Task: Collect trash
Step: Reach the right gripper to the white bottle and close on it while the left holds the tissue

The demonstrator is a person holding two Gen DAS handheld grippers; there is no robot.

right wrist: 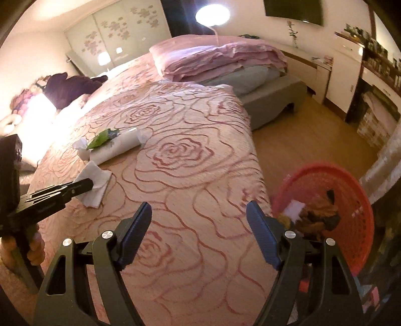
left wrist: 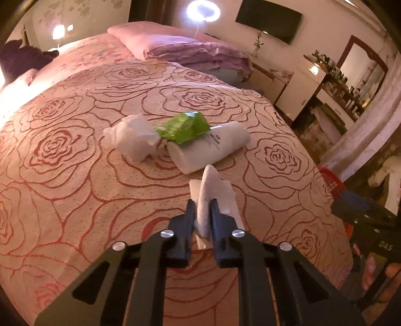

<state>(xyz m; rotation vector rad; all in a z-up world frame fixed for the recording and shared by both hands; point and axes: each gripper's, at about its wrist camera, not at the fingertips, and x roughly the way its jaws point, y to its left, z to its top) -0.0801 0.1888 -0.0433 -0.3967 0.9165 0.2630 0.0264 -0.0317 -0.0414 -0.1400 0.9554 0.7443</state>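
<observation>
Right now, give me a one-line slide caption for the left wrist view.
Left claw shut on a white tissue on the rose bedspread.

Rose-patterned bed [right wrist: 190, 160], pink folded bedding [right wrist: 220, 59] — wood floor [right wrist: 313, 140], round lamp [right wrist: 212, 14] glowing.

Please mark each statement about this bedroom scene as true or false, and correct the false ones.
1. The left gripper is shut on the white tissue. True.
2. The right gripper holds the green wrapper. False: it is open and empty; the wrapper lies on the white tube.
3. The red basket stands on the bed. False: it is beside the bed, over the floor.
4. A crumpled tissue lies beside the tube. True.
5. The basket is empty. False: it already holds scraps.
</observation>
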